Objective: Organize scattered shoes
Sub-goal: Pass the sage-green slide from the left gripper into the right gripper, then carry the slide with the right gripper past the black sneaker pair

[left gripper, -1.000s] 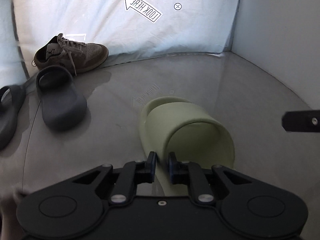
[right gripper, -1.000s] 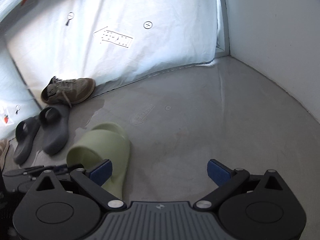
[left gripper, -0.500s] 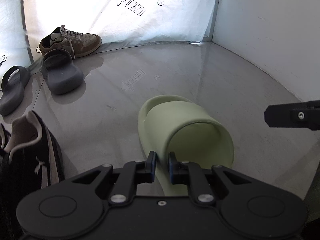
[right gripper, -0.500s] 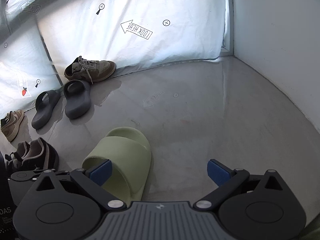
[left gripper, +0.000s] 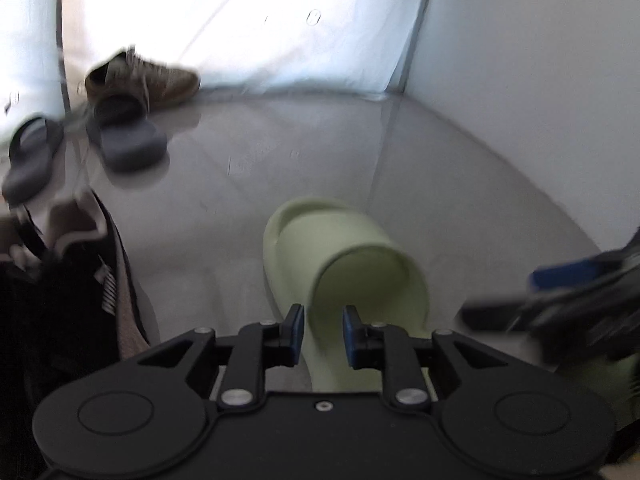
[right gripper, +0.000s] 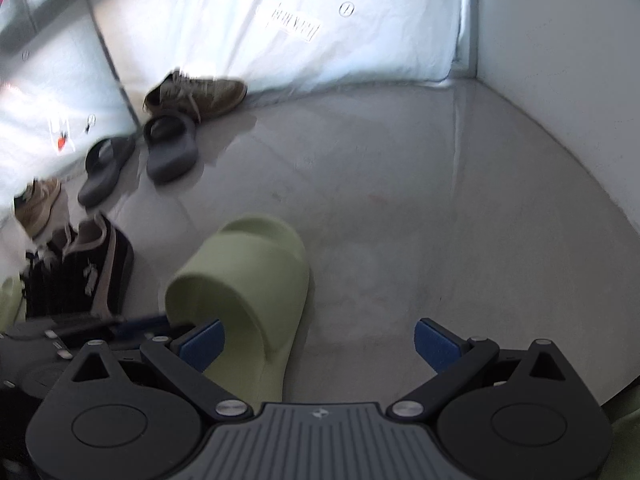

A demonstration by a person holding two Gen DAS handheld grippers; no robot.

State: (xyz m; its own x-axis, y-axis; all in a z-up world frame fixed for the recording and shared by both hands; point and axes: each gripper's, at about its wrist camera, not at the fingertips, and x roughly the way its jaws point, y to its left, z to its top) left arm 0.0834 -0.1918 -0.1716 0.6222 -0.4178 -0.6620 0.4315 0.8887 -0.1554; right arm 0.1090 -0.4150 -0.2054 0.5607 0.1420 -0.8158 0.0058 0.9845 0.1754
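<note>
A pale green slide (left gripper: 344, 256) lies on the grey floor, toe pointing away. My left gripper (left gripper: 323, 334) is at its heel end. Its jaws are opening a little, with the slide's rim between the blue pads, which no longer clamp it. In the right wrist view the same green slide (right gripper: 248, 276) lies front left. My right gripper (right gripper: 318, 342) stands wide open beside it, its left pad (right gripper: 200, 344) overlapping the slide's heel opening and nothing gripped. One blurred blue pad (left gripper: 568, 276) of the right gripper shows at the right.
A black sneaker (left gripper: 92, 280) stands close on the left. Two dark grey slides (right gripper: 172, 148) (right gripper: 104, 168) and a brown sneaker (right gripper: 200, 96) lie by the white sheet at the back. A tan sneaker (right gripper: 36, 204) sits far left. A white wall (right gripper: 560, 80) bounds the right.
The left jaws have parted slightly around the green slide's rim. Both cameras drew back, bringing the black sneaker into view on the left. The right gripper has come nearer on the slide's right.
</note>
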